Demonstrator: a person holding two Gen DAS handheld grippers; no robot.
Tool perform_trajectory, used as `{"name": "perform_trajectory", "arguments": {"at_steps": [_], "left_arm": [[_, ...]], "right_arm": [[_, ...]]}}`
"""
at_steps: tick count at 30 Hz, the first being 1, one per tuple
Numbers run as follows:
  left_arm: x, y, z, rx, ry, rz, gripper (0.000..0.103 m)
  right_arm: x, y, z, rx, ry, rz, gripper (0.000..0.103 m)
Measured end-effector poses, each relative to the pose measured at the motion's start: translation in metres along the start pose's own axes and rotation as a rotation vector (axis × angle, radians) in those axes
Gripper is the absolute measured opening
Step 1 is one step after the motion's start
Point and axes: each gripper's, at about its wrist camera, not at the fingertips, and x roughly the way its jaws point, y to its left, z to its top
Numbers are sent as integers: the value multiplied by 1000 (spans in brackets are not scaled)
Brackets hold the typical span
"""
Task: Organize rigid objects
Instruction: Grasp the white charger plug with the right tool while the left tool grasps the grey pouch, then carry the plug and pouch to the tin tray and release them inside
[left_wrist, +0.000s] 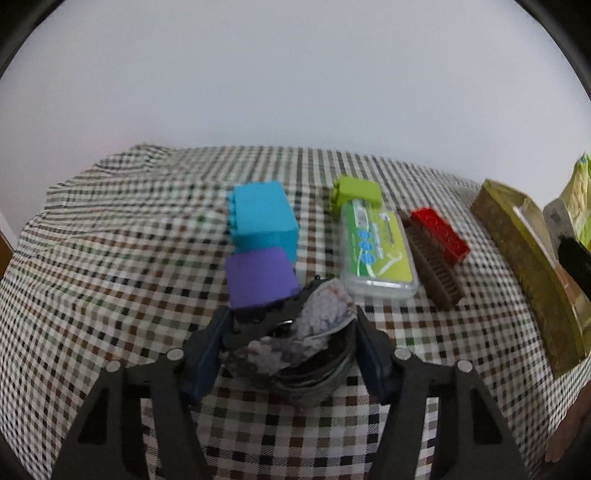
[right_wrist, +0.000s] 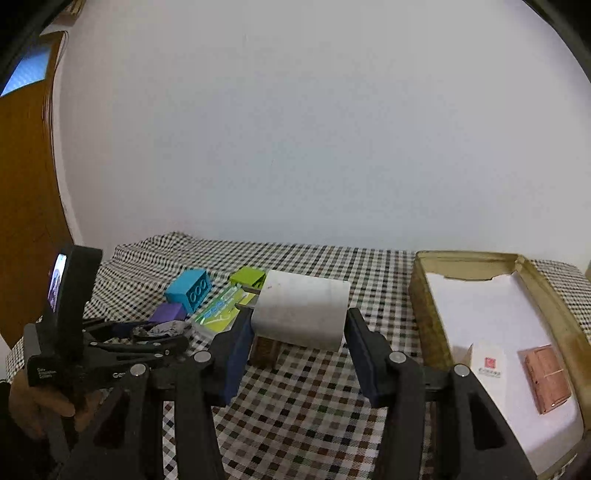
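Left gripper (left_wrist: 290, 339): fingers narrowed around a dark, crumpled pouch (left_wrist: 306, 339) on the desk; looks soft, likely light, squeeze mid-body. Right gripper (right_wrist: 295, 343): fingers clamp a white block (right_wrist: 301, 314); seems rigid, flat-sided.

I judge this a domestic room, not a workshop or lab. My evidence: a table under a creased checked cloth (left_wrist: 110, 229), a plain white wall (right_wrist: 314, 129) behind it, a brown wooden door (right_wrist: 26, 221) at my left, and household oddments such as toy bricks (left_wrist: 264, 218) and a scrubbing brush (left_wrist: 432, 269).
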Motion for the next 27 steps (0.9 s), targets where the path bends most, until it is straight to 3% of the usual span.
{"name": "perform_trajectory", "arguments": {"at_steps": [5, 10, 17, 27], "left_arm": [[-32, -4, -1, -23, -164, 26, 63], [-51, -15, -4, -31, -263, 36, 63], [-53, -59, 4, -15, -316, -16, 63], [-59, -146, 9, 108, -350, -100, 63]], "right_arm": [[-9, -17, 5, 37, -46, -31, 53], [-25, -41, 7, 59, -97, -77, 53], [-42, -84, 4, 66, -134, -156, 53], [-67, -156, -3, 123, -136, -291, 53]]}}
